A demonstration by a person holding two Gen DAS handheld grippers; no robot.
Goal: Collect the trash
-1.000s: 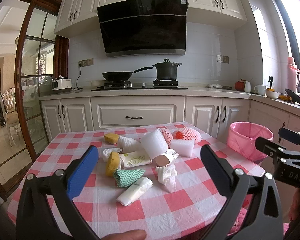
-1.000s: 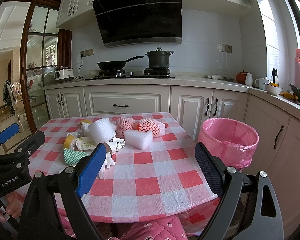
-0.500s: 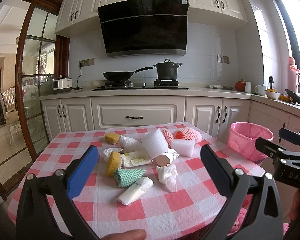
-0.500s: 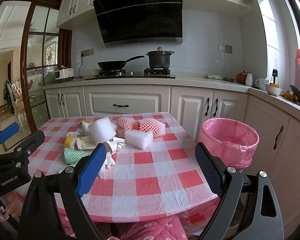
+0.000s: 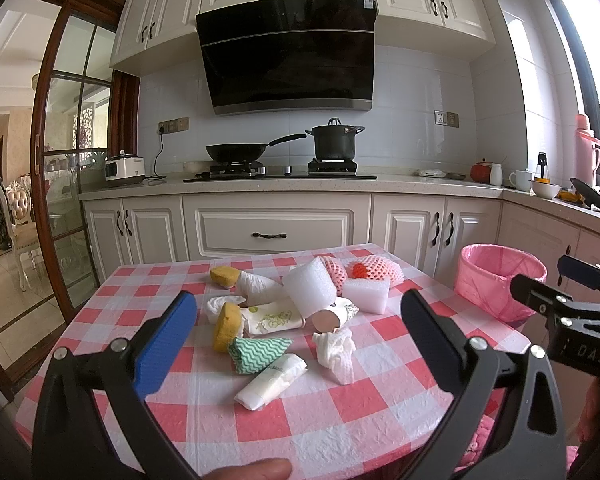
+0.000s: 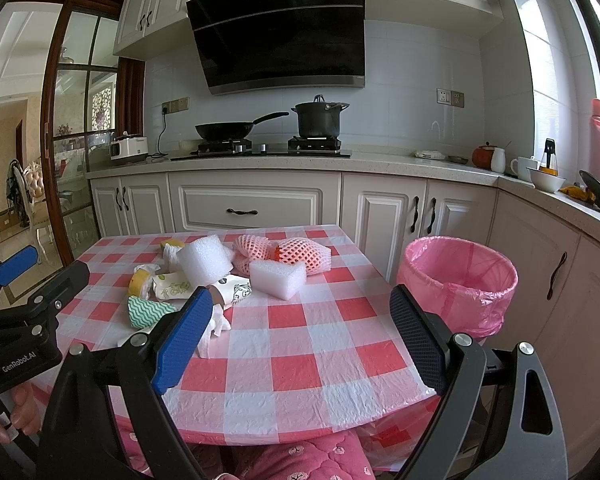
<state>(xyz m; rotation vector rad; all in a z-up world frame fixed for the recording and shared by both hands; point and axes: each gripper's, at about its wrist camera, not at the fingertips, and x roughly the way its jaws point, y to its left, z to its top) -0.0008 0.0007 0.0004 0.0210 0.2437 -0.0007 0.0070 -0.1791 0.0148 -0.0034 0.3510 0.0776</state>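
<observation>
Both tongs are spread wide and grasp nothing. The left tongs [image 5: 298,328] hang above the near edge of the desk with the red-and-white checked plastic cloth [image 5: 380,396], and the heap of trash lies just ahead of them. Between their tips sit a white soft tube [image 5: 271,380] and a crumpled white tissue [image 5: 337,350]. A little beyond lie a green zigzag-patterned cloth wad [image 5: 256,350], a yellow sponge [image 5: 226,326] and a tipped paper cup [image 5: 328,318]. Farther ahead are a white foam roll [image 5: 309,286], a white foam block [image 5: 366,294] and pink foam fruit netting [image 5: 374,268], which may wrap something red, though that is hard to make out.

The right tongs [image 6: 300,330] hang over the near right part of the desk, the heap ahead and to their left. The round bin lined with a pink plastic bag [image 6: 458,284] stands on the floor beside the desk, just beyond their right finger. A person's hand [image 6: 22,410] grips the left tool at the lower left of the right wrist view.
</observation>
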